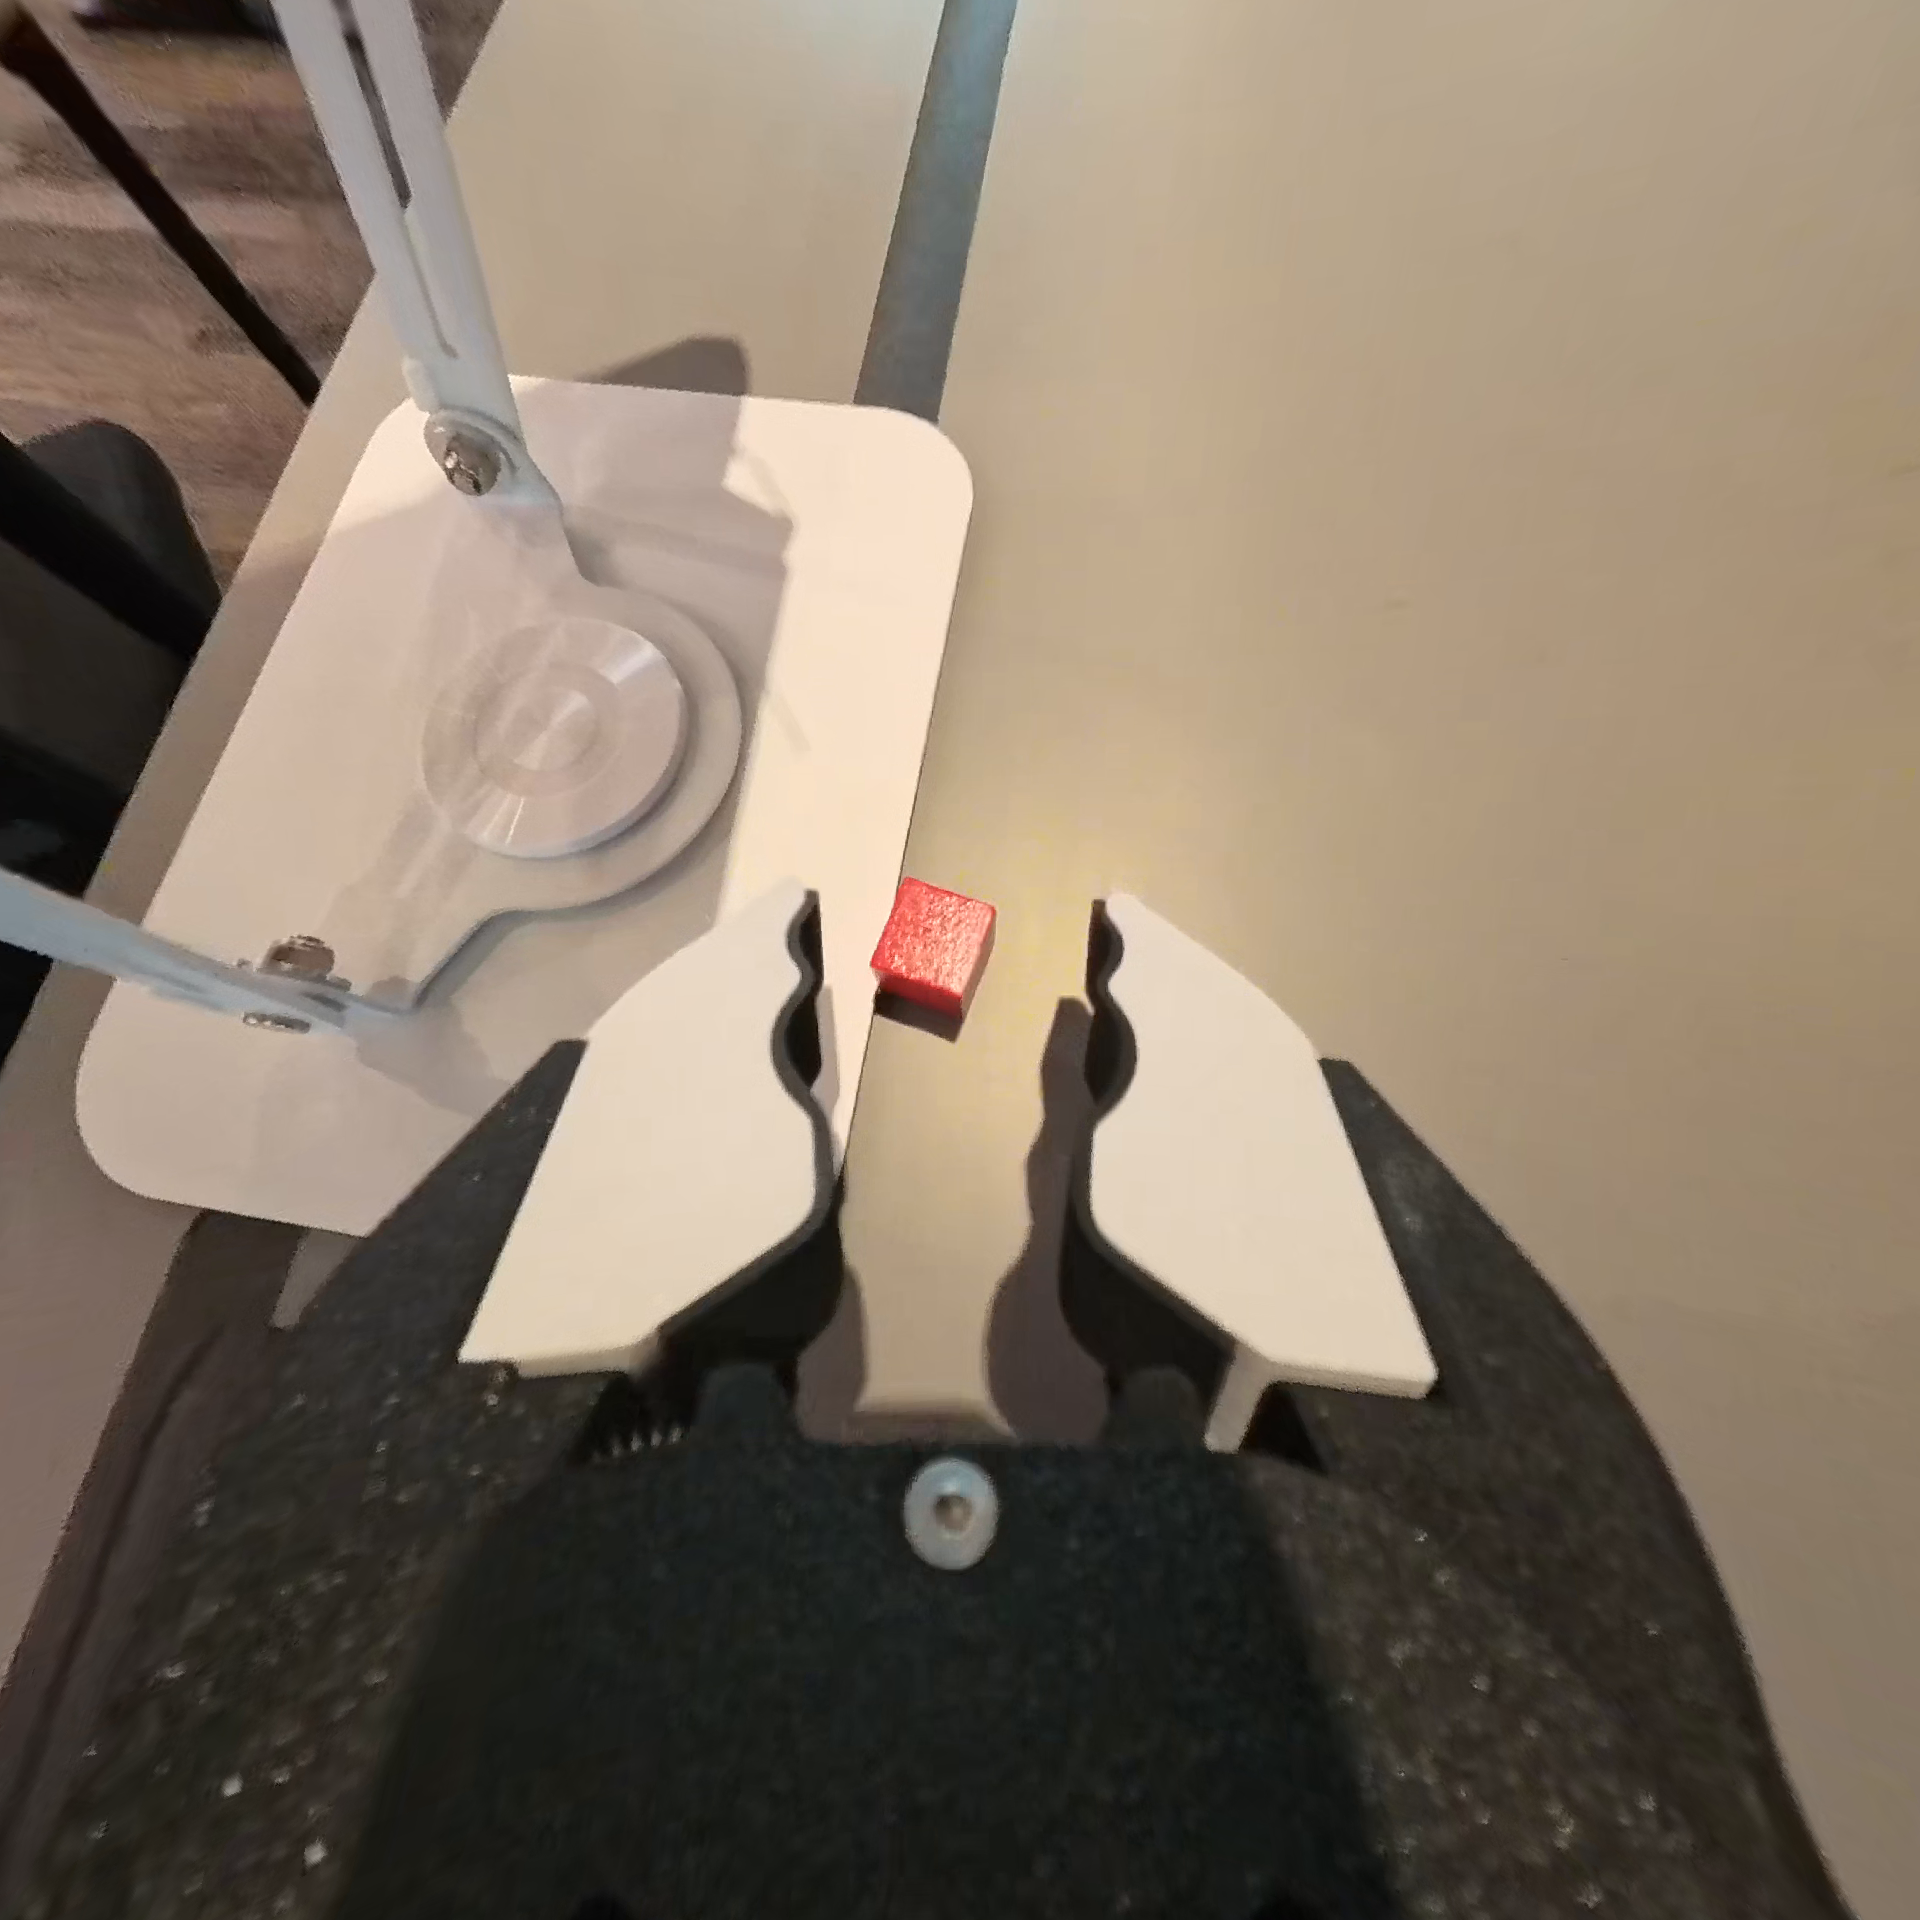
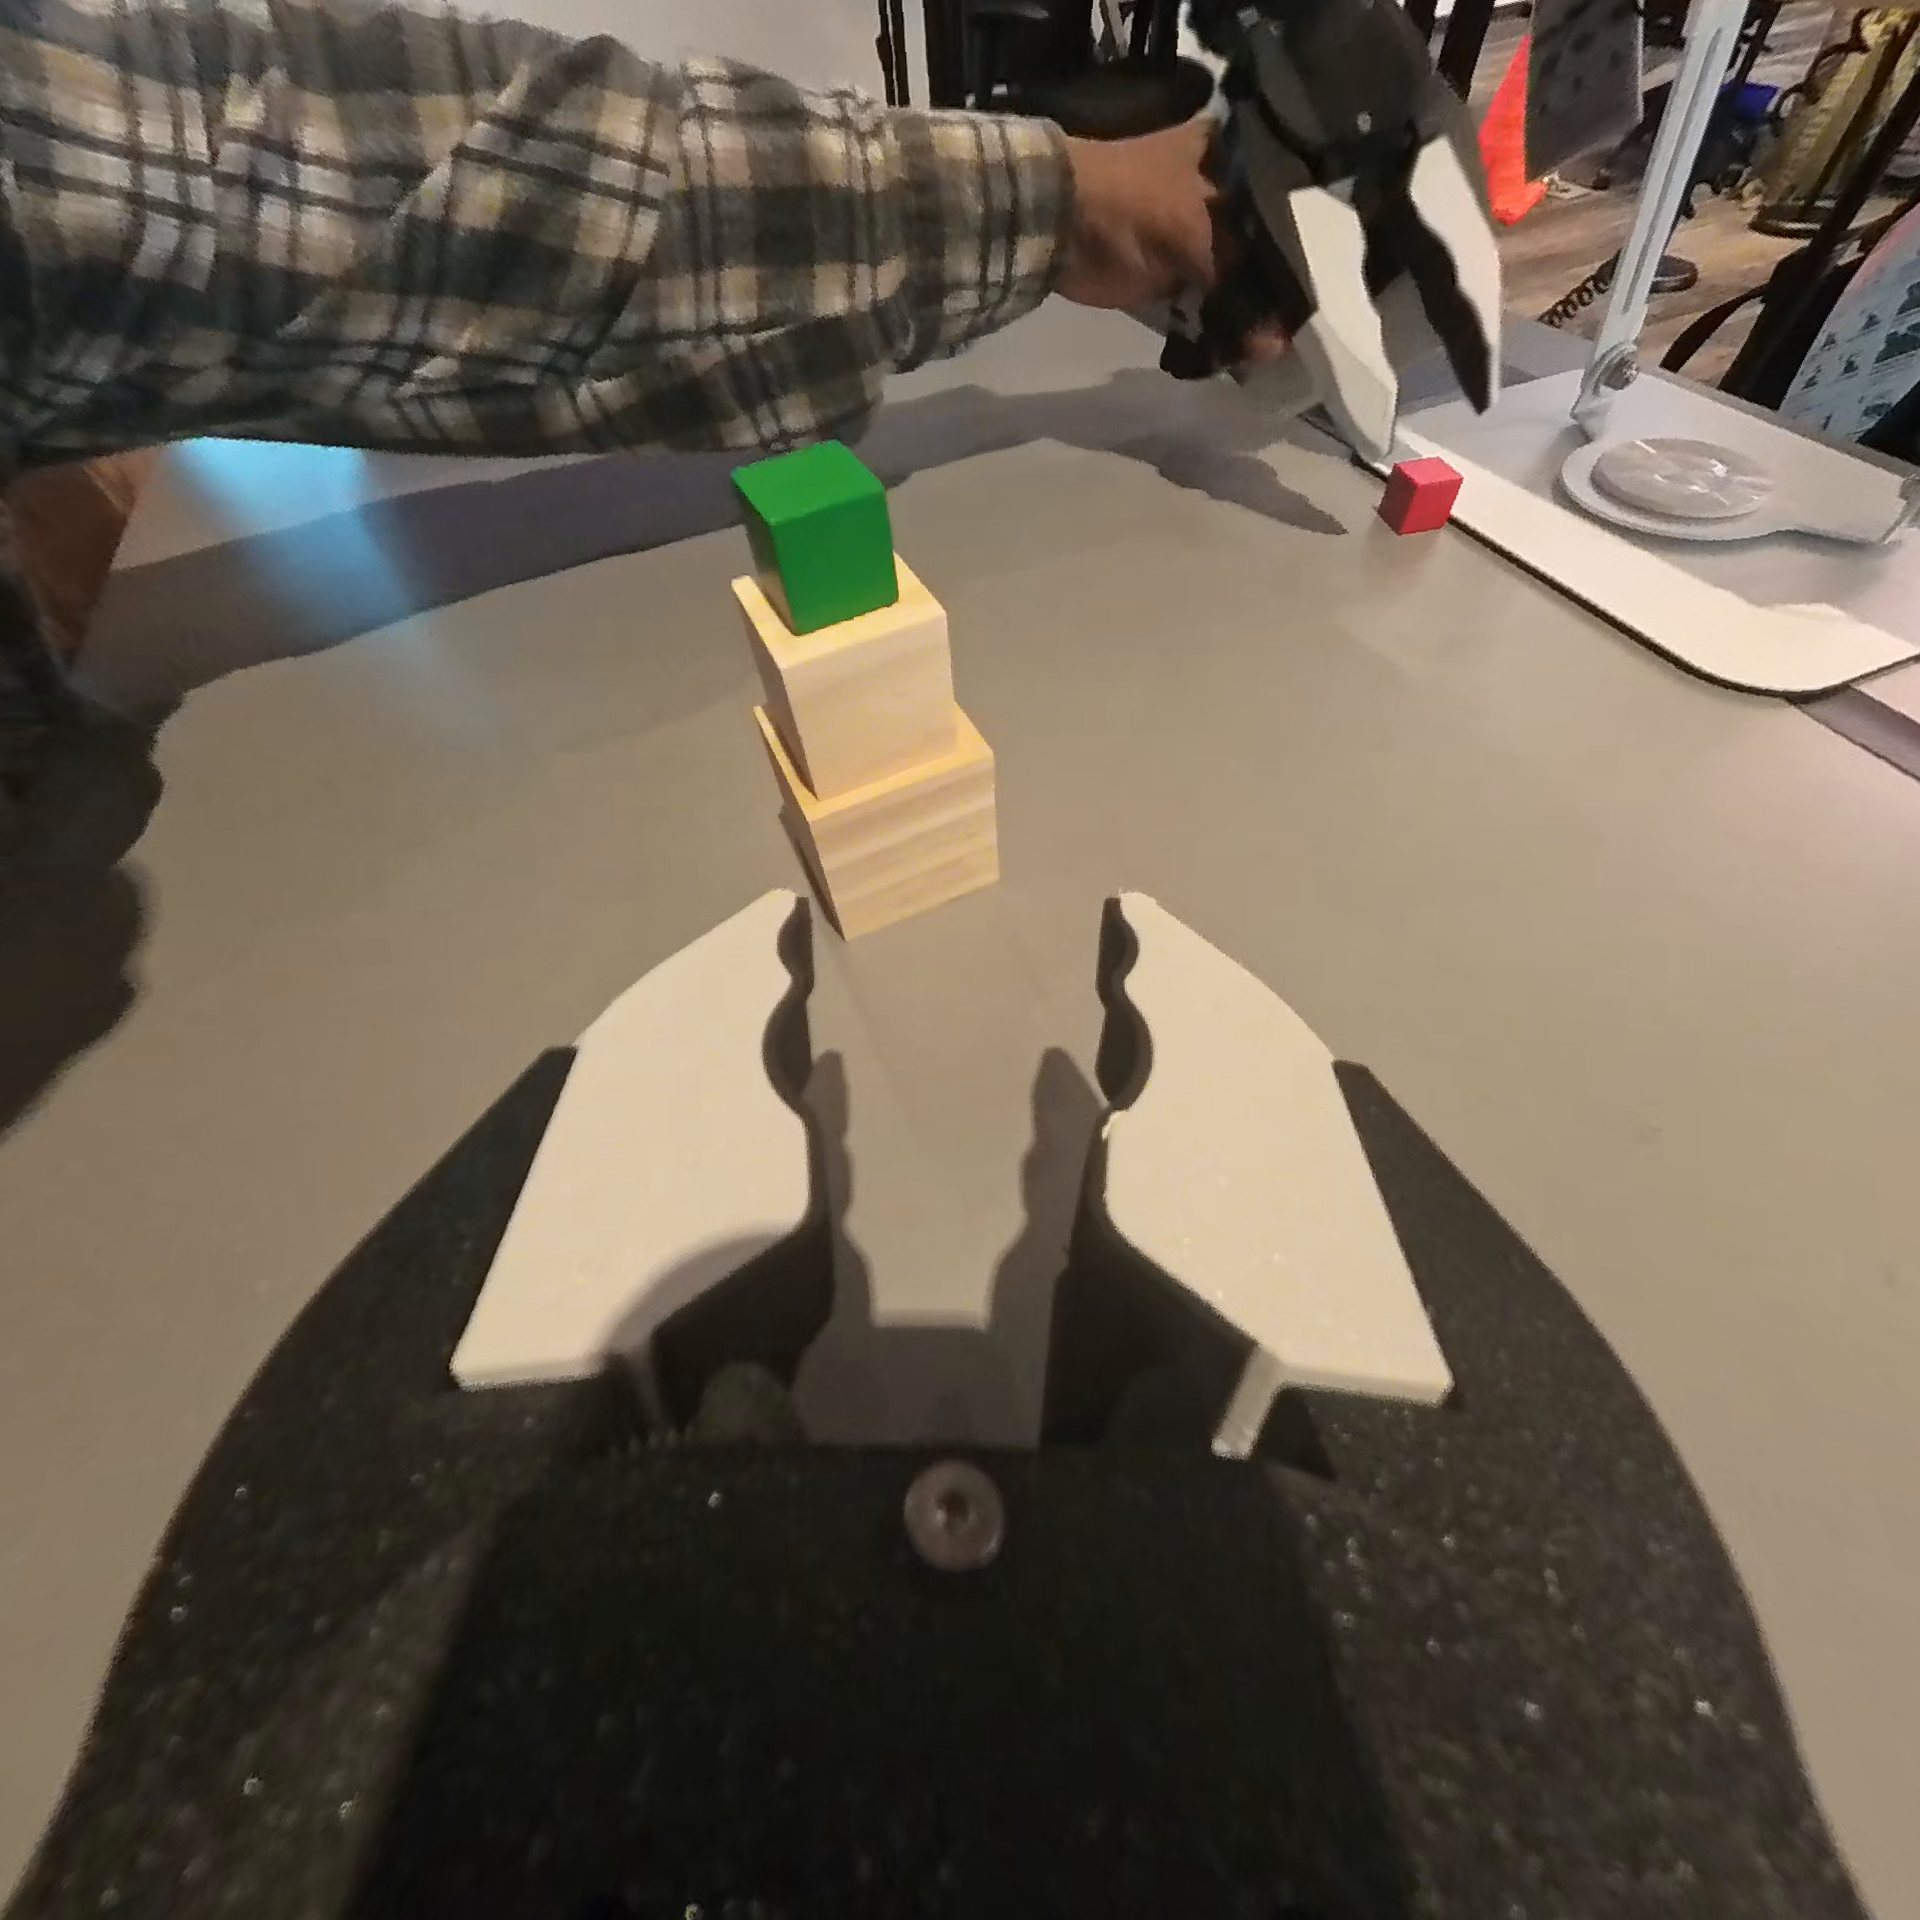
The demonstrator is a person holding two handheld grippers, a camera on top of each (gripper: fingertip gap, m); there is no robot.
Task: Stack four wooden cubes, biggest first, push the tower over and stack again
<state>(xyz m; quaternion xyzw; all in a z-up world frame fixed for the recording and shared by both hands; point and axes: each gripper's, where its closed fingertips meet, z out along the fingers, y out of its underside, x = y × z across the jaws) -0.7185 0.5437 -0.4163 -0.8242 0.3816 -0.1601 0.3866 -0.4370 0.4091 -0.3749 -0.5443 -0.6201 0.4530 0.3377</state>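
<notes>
- Red, and the smallest of the four, the red cube [image 1: 933,956] lies on the table [image 1: 1455,623] just ahead of the left gripper [image 1: 951,914], a little toward its left finger, below and between the two tips.
- That gripper is spread wide and carries nothing; the gap looks far broader than the cube.
- From the right wrist view, the left gripper [image 2: 1423,395] hangs tips-down above the red cube [image 2: 1420,496], not touching it, a hand [image 2: 1138,223] and plaid sleeve [image 2: 468,239] behind it.
- Just beside the cube, on the left finger's side, runs the edge of a white stand base [image 1: 520,831]; that finger overlaps it in the picture, so a descent may catch it.
- A cube has no long axis; its faces sit slightly skewed to the fingers, so a small twist would square the grip.
- The right gripper [image 2: 951,914] is likewise wide apart and empty, low, with the tower straight ahead of its tips.
- Three are stacked: green cube [image 2: 821,535] on the middle wooden cube [image 2: 857,686] on the largest wooden cube [image 2: 904,831].
- The left gripper is much the nearer to the red cube, so the last pick is probably its job.
</notes>
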